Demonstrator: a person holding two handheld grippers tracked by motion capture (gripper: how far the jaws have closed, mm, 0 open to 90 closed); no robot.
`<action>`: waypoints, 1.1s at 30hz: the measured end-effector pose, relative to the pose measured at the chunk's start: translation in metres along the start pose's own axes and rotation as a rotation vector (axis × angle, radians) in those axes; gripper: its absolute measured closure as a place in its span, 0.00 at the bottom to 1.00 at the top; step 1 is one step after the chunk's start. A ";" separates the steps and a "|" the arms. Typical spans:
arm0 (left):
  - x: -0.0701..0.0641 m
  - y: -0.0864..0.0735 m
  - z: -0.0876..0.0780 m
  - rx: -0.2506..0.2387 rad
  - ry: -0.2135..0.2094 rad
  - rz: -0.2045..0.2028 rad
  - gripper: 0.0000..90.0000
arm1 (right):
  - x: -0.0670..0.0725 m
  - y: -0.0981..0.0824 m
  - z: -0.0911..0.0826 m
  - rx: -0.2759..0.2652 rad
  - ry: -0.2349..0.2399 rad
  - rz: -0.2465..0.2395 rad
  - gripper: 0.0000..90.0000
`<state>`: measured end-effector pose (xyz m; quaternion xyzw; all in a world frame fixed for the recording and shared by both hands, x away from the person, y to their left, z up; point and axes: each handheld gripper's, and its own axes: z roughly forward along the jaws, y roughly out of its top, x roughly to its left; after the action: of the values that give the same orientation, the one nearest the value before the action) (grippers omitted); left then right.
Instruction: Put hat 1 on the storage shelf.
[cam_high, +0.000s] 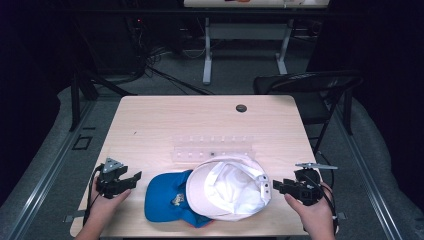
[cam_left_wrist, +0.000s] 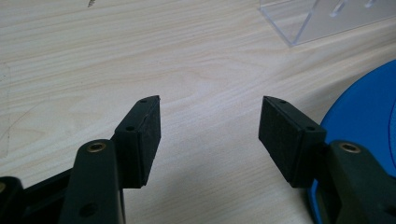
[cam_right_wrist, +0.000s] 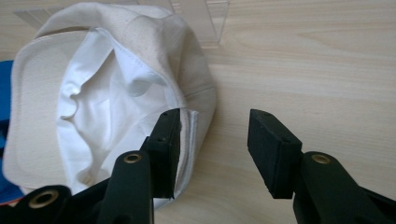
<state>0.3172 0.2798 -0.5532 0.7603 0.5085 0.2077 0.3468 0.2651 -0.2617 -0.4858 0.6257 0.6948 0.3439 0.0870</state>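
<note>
On the pale wooden table (cam_high: 165, 117): upturned white fabric cap (cam_high: 230, 189) overlapping blue fabric cap (cam_high: 167, 196) | left gripper (cam_high: 134, 178) jaws apart, empty | right gripper (cam_high: 276, 186) jaws apart, empty, beside white cap's strap

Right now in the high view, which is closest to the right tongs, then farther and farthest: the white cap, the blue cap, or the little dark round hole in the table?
1. Upturned white fabric cap, right beside the right tongs.
2. Blue fabric cap, beyond it, toward the left tongs.
3. Small dark round hole, near the table's far edge.

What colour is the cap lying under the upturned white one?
Blue: the blue fabric cap shows best in the high view.
</note>
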 end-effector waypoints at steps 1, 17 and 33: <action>0.000 0.000 0.000 0.000 -0.001 0.000 0.44 | 0.001 0.001 0.001 0.013 0.010 0.012 0.61; -0.001 0.000 0.003 0.015 -0.007 0.006 0.44 | 0.000 0.005 0.034 0.102 0.091 0.060 0.56; -0.001 0.000 0.004 0.020 -0.003 0.009 0.44 | 0.000 0.003 0.061 0.158 0.160 0.090 0.58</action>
<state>0.3191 0.2780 -0.5560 0.7663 0.5066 0.2031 0.3391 0.3011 -0.2392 -0.5300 0.6318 0.6955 0.3404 -0.0339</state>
